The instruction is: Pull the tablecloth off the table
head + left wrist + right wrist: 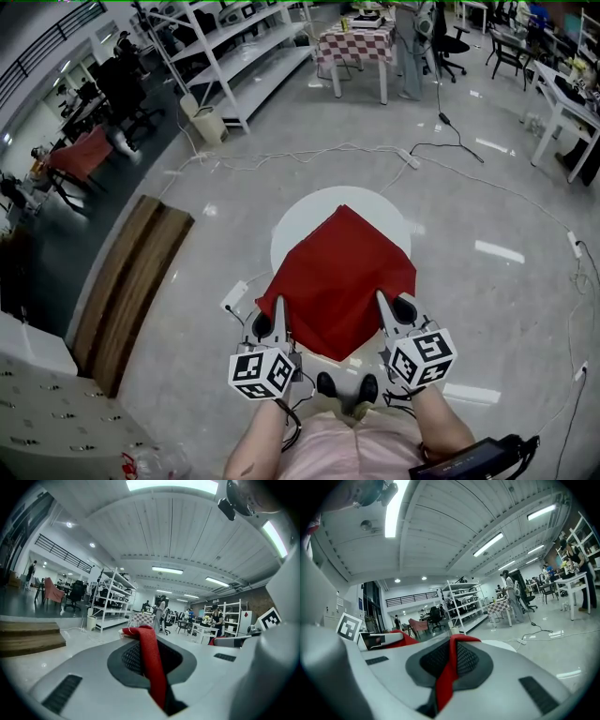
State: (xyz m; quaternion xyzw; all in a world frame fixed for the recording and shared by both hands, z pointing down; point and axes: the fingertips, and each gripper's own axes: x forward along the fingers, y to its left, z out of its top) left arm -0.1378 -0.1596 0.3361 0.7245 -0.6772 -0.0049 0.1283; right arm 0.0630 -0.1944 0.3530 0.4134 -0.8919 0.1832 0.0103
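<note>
- Left gripper (pixel 279 307): jaws closed tight on a fold of the red tablecloth (pixel 337 272), at its near left corner.
- Right gripper (pixel 383 302): jaws also clamped on a pinch of the cloth, at its near right corner.
- The cloth lies like a diamond over the round white table (pixel 305 216). One corner points to the far edge, and the near side reaches past the near edge.
- The table's far and left rim is bare.
- The gripped side is possibly lifted off the top; it is hard to judge from above.
- Cables (pixel 281 159) trail on the floor beyond the table.
</note>
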